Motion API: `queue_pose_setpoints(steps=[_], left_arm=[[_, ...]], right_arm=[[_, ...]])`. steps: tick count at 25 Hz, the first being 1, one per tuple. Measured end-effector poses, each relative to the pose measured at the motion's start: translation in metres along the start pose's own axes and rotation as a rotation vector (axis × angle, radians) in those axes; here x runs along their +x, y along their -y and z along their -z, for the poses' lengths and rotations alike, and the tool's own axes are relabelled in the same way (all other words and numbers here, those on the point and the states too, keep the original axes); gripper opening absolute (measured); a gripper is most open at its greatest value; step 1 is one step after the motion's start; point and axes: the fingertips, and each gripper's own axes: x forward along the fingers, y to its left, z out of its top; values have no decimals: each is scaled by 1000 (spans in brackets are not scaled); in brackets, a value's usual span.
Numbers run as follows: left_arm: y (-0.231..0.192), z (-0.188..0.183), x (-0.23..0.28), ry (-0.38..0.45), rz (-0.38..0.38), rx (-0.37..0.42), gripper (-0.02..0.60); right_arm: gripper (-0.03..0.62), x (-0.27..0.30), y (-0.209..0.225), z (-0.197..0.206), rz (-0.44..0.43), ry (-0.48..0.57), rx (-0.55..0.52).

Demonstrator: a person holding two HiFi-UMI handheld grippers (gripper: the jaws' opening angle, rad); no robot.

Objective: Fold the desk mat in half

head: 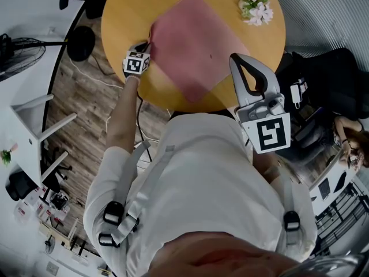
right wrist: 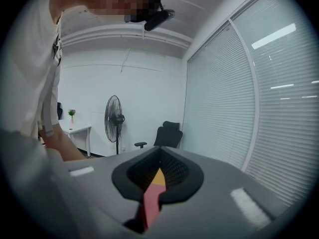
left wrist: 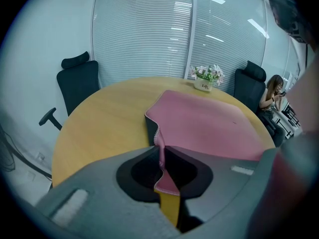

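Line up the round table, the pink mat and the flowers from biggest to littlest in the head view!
Biggest: the round table.
Next: the pink mat, lying on it.
Littlest: the flowers at the table's far edge.

Left gripper (left wrist: 161,156) pinches a corner of the pink desk mat (left wrist: 209,126)

Pink desk mat (head: 193,45), dark grey underside. Yellow-tan round wooden table (head: 127,16). Grey left gripper (head: 147,44) and grey right gripper (head: 238,62), black-white square markers. White-pink flowers (head: 253,2). Black office chair (left wrist: 77,81).
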Motion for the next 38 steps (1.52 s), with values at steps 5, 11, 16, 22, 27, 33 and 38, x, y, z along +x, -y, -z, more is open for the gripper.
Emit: queue_pose_setpoints(steps=[5, 11, 16, 22, 27, 33, 38], left_arm=[[9, -2, -3, 1, 17, 23, 35], [26, -4, -4, 7, 46, 47, 35], [42, -6, -5, 5, 66, 83, 35], [54, -6, -3, 9, 69, 135, 34], [67, -7, -4, 8, 85, 155, 34], [82, -7, -5, 7, 100, 185, 34], [96, -6, -6, 5, 121, 213, 34]], right_arm=[[5, -5, -1, -1, 4, 6, -4], [5, -8, -2, -3, 2, 9, -4], [5, -13, -3, -7, 4, 16, -6], [5, -19, -4, -8, 5, 24, -8], [5, -24, -4, -10, 7, 29, -9], [5, -30, -2, -11, 14, 39, -10], [5, -33, -2, -12, 19, 40, -10]])
